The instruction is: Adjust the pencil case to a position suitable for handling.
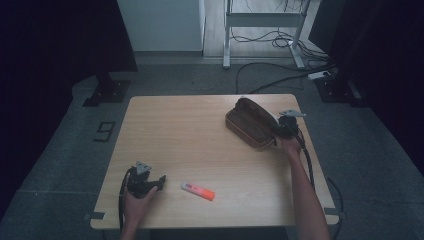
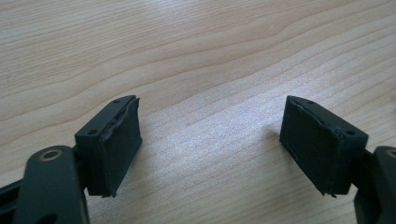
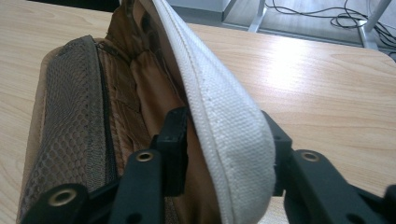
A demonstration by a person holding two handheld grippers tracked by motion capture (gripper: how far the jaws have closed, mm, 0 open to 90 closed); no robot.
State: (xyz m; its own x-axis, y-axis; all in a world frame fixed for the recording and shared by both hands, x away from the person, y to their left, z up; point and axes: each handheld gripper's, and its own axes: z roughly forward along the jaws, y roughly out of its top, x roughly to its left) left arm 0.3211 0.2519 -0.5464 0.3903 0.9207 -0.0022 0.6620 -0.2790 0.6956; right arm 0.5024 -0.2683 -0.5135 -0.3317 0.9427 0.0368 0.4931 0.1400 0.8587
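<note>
Currently the right tongs [image 3: 224,154] pinch the white flap of the open brown pencil case [image 1: 250,122], which lies near the tabletop's [image 1: 200,145] far right corner. The left tongs [image 2: 210,149] stand spread over bare wood near the front left corner, beside an orange highlighter [image 1: 198,190].

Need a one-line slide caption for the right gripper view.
Right gripper clamps the white canvas flap of an open brown pencil case on the wooden table.
</note>
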